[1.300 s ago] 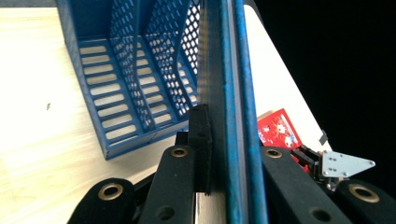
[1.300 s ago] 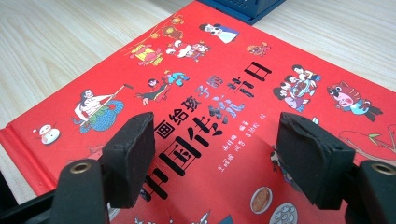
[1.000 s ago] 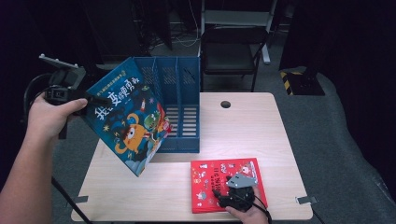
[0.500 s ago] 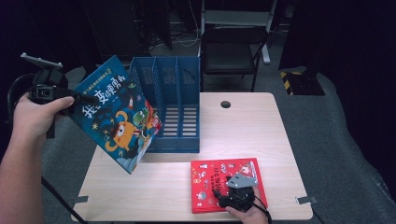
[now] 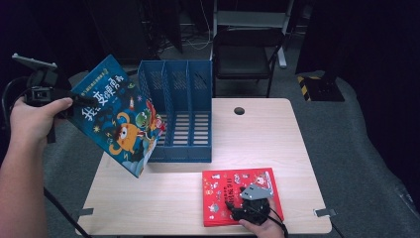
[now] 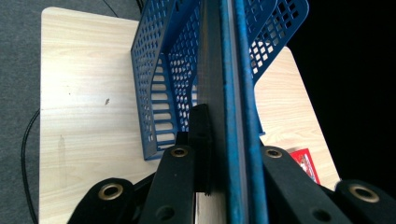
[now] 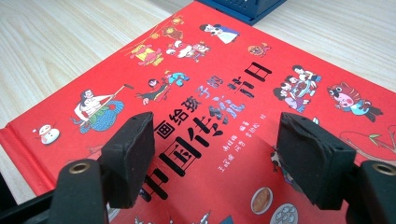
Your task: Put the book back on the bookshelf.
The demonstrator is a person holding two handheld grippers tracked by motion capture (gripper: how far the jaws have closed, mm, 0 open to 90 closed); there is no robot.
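A blue picture book (image 5: pixel 119 124) hangs tilted in the air to the left of the blue three-slot file rack (image 5: pixel 183 109). My left gripper (image 5: pixel 78 100) is shut on its upper left corner. In the left gripper view the book (image 6: pixel 236 93) runs edge-on between the jaws, one finger (image 6: pixel 201 135) is pressed against it, and the rack (image 6: pixel 159 93) stands just behind. A red picture book (image 5: pixel 237 191) lies flat at the table's front right. My right gripper (image 5: pixel 243 206) rests over it, and in its own view the gripper (image 7: pixel 219 156) stands open above the red cover (image 7: pixel 210 88).
The wooden table (image 5: pixel 262 139) has a dark round hole (image 5: pixel 239 110) near its back edge. A black chair (image 5: pixel 242 54) stands behind the table. Grey floor surrounds the table on the left and right.
My left hand has carried the blue book to the left, a little away from the rack. The right gripper and the red book have stayed still.
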